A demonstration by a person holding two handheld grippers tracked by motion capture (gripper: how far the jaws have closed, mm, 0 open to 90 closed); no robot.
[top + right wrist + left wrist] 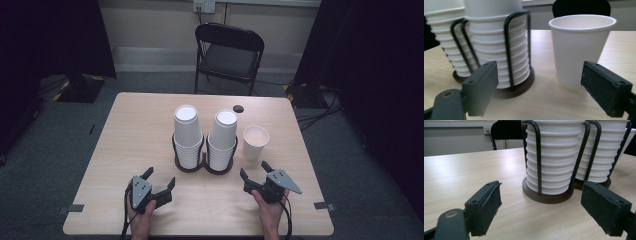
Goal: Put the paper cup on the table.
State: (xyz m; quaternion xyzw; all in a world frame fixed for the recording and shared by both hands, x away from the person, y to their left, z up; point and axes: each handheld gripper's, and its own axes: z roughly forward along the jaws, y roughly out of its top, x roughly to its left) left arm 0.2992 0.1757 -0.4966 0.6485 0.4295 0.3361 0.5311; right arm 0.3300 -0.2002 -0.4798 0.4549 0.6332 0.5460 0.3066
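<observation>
We've got a pale wood-grain table with rounded corners. On it near the middle stands a black wire double holder on two dark round bases, loaded with upside-down white cup stacks. Just to its right a single white paper cup sits upright, and a small dark disc lies toward the far edge

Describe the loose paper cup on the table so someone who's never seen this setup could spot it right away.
Start at the wooden table and find the black double cup holder in its middle, with two stacks of upside-down white cups. Just beside the holder, ahead of the right gripper, stands the single white paper cup. It alone stands mouth up, outside the holder.
</observation>
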